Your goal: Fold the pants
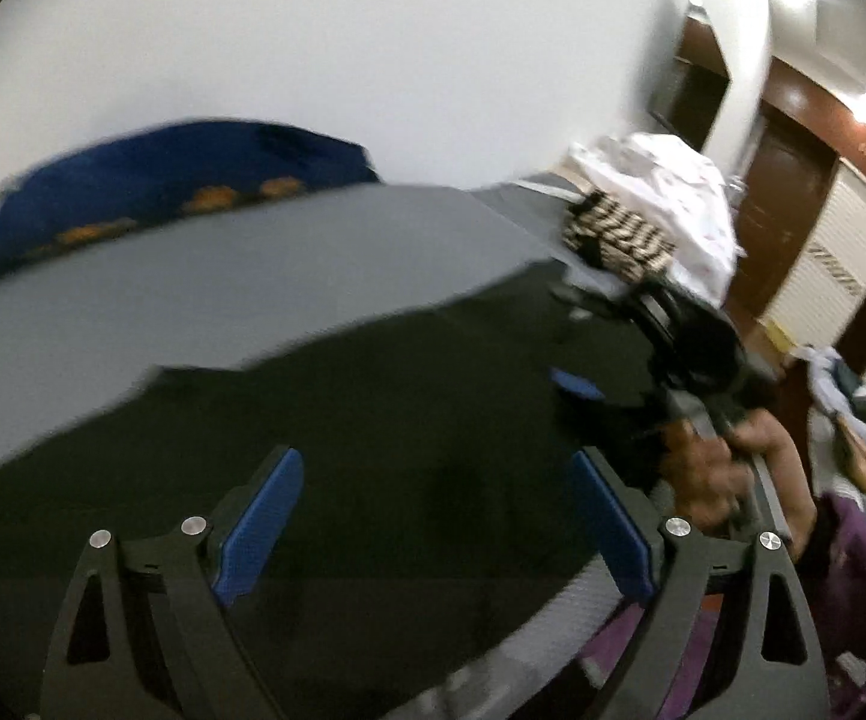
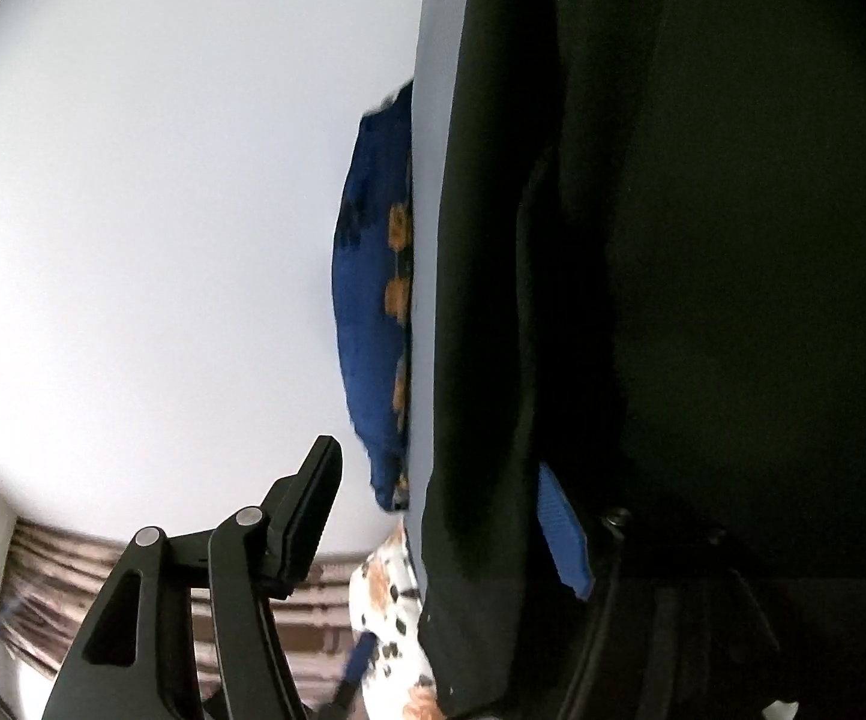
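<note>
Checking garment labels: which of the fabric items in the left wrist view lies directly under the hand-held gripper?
The dark pants, spread on the grey surface; the blue patterned cloth and white pile sit farther back.

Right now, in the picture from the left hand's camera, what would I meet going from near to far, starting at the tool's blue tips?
Blue-padded left gripper → dark pants spread flat → bare grey table → blue cloth with orange spots → white wall.

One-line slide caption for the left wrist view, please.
Left gripper open above dark pants spread on a grey table; right gripper over the far edge, clothes pile behind.
</note>
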